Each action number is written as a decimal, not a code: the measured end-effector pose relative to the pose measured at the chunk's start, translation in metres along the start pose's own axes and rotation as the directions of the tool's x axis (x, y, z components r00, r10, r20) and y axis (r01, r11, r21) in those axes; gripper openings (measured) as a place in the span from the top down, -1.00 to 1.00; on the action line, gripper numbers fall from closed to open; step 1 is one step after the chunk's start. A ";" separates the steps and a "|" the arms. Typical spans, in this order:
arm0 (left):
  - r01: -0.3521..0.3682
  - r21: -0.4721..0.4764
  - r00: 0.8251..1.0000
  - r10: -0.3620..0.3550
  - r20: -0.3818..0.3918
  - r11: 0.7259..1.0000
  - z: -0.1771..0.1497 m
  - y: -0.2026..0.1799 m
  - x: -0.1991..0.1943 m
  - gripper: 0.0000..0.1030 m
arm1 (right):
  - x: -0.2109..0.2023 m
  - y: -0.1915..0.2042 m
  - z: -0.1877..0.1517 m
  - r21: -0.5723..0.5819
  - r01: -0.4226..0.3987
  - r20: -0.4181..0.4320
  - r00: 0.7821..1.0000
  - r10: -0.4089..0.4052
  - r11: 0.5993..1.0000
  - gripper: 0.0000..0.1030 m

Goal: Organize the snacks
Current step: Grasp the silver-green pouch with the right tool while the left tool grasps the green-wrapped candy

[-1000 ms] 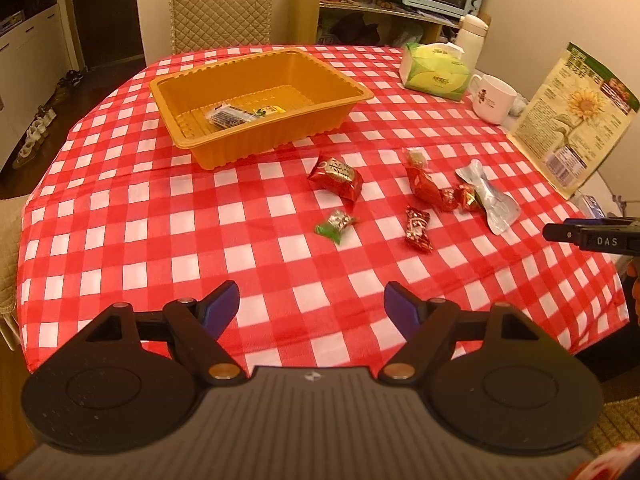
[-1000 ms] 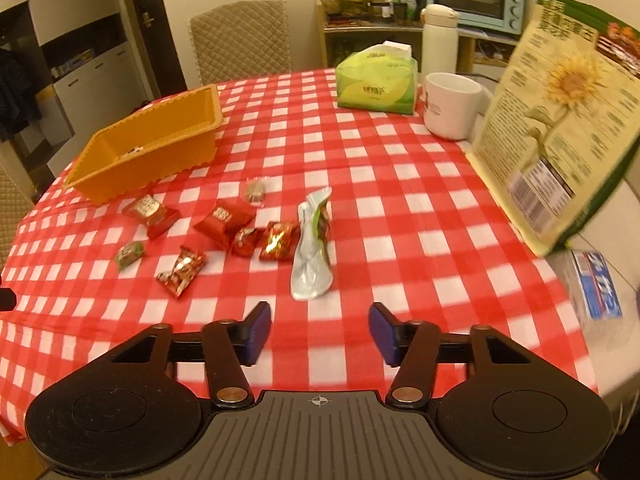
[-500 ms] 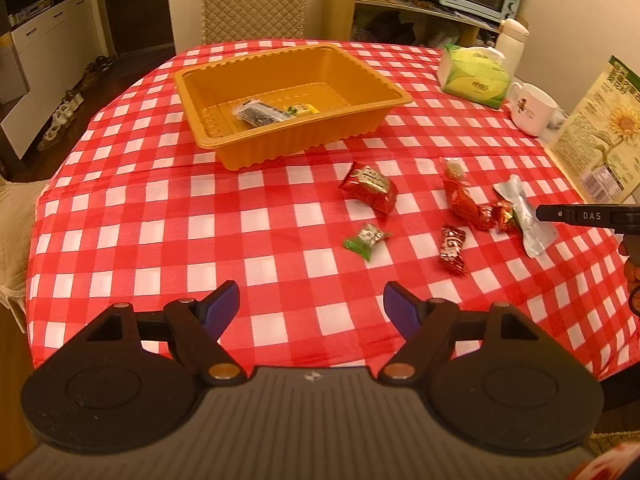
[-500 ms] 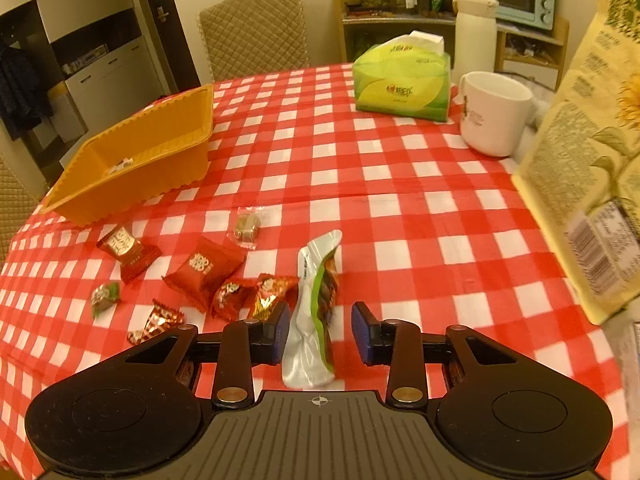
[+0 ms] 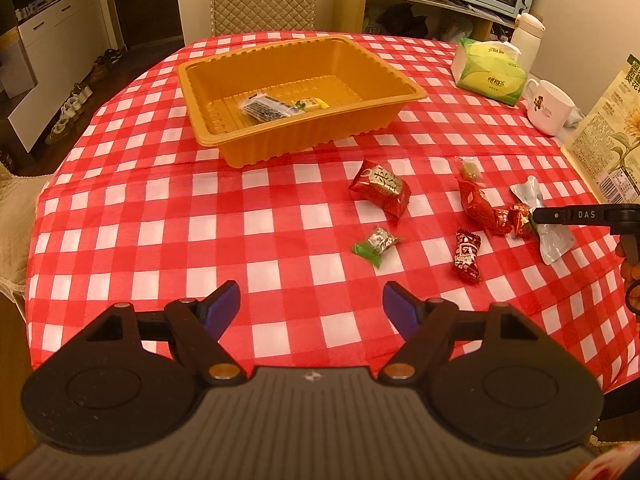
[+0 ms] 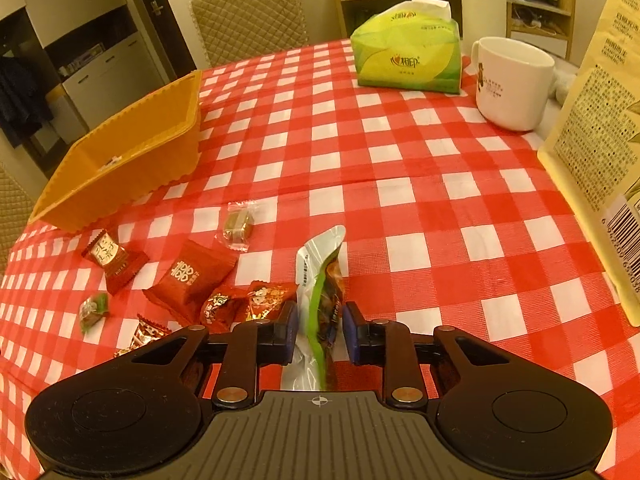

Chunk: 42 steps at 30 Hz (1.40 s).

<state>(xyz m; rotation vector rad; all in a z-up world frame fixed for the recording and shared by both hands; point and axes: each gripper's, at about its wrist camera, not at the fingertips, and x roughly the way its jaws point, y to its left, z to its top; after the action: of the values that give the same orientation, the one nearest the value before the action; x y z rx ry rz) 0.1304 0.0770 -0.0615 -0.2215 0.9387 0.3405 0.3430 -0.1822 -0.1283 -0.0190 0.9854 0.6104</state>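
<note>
Since a second before, the right tool (image 6: 319, 334) had been brought down over the long silver-and-green foil snack pouch (image 6: 320, 280), and its jaws had just been closing, with the pouch between them. The pouch lay on the red-checked tabletop (image 6: 400, 168) just beside a cluster of red wrapped candies (image 6: 224, 300). It was judged light, limp and slippery, best pinched across its filled middle. Whether the pads were already pressing could not be told with certainty. The left tool (image 5: 311, 303) was held wide apart, grasping nothing. The orange plastic tray (image 5: 400, 108) stood well apart.
</note>
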 end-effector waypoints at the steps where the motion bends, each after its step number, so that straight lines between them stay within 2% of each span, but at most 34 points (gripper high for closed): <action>1: 0.001 0.002 1.000 -0.001 -0.001 1.000 0.001 -0.001 0.001 -0.48 | 0.001 0.000 0.000 0.004 -0.003 -0.002 1.000 0.003 1.000 0.51; 9: 0.012 0.034 1.000 -0.011 -0.011 0.999 0.006 -0.010 0.015 -0.46 | 0.004 -0.002 -0.001 0.025 -0.011 0.005 1.000 0.011 1.000 0.56; 16: 0.024 0.092 1.000 -0.023 -0.011 0.995 0.012 -0.023 0.033 -0.34 | -0.010 -0.012 0.000 0.046 -0.007 0.030 1.000 0.006 0.999 0.56; 22: 0.040 0.209 0.999 -0.037 -0.020 0.977 0.015 -0.041 0.062 -0.13 | -0.024 -0.025 0.002 0.080 0.008 0.053 0.999 -0.012 0.997 0.56; 26: 0.053 0.282 0.999 -0.048 -0.025 0.958 0.020 -0.053 0.078 -0.12 | -0.030 -0.033 0.001 0.099 0.020 0.057 0.998 -0.026 0.995 0.56; 31: 0.061 0.338 0.998 -0.052 -0.037 0.939 0.026 -0.061 0.094 0.12 | -0.036 -0.041 -0.004 0.117 0.027 0.058 0.998 -0.034 0.993 0.56; 36: 0.071 0.334 0.997 -0.057 -0.051 0.940 0.031 -0.062 0.102 0.20 | -0.041 -0.046 -0.007 0.129 0.029 0.063 0.997 -0.037 0.991 0.56; 38: 0.079 0.334 0.996 -0.062 -0.061 0.939 0.031 -0.062 0.104 0.29 | -0.043 -0.048 -0.007 0.132 0.031 0.065 0.997 -0.040 0.991 0.56; 40: 0.093 0.330 0.995 -0.073 -0.074 0.939 0.032 -0.063 0.106 0.52 | -0.044 -0.049 -0.007 0.134 0.031 0.068 0.997 -0.040 0.991 0.56; 42: 0.096 0.324 0.994 -0.075 -0.077 0.941 0.032 -0.064 0.105 0.60 | -0.046 -0.050 -0.007 0.134 0.031 0.071 0.997 -0.040 0.991 0.56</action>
<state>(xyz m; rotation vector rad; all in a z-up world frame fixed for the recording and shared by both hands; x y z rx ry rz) 0.2356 0.0483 -0.1267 0.0328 1.0304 0.0931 0.3437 -0.2476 -0.1088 0.1027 0.9502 0.5086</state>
